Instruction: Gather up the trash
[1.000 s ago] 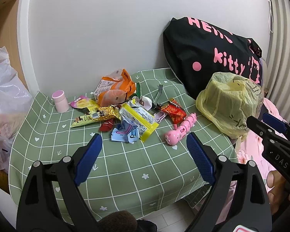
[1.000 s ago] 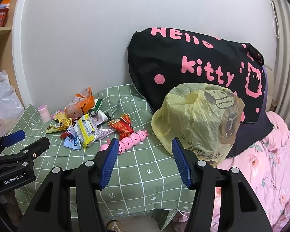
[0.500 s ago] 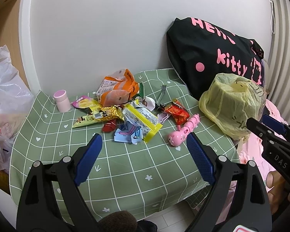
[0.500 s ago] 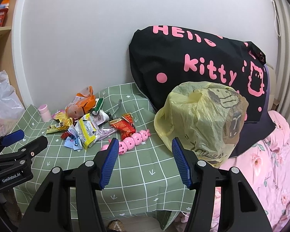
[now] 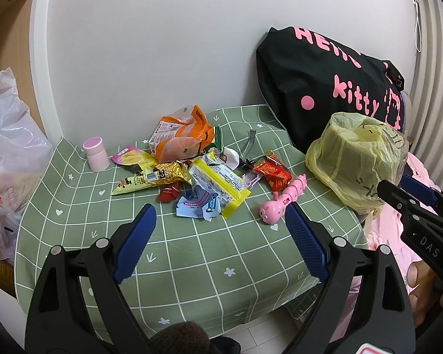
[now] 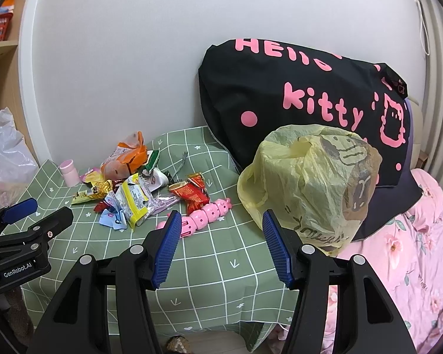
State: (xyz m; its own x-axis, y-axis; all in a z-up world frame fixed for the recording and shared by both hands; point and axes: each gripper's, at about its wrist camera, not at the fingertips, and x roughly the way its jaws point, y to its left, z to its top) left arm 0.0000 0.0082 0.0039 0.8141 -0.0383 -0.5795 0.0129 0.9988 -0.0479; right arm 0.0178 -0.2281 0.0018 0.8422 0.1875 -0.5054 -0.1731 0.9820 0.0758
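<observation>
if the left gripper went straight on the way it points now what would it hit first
Most likely the blue and white crumpled wrapper at the near edge of the trash pile, just ahead of the left gripper, whose jaws stand open and empty. Depth is unclear; angled lower, it would meet the bare green tablecloth first.

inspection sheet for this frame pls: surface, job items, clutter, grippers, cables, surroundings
Surface: green checked tablecloth, front part bare.
Job's things: wrapper pile mid-table; yellow plastic bag at the right edge.
Clutter: pink caterpillar toy beside the wrappers; pink cup at back left.
Grippers: left gripper and right gripper both open, empty, short of the pile.
Cables: white cord on the wall, far right.
Surroundings: black Hello Kitty bag, pink floral bedding, white plastic bags at left.
</observation>
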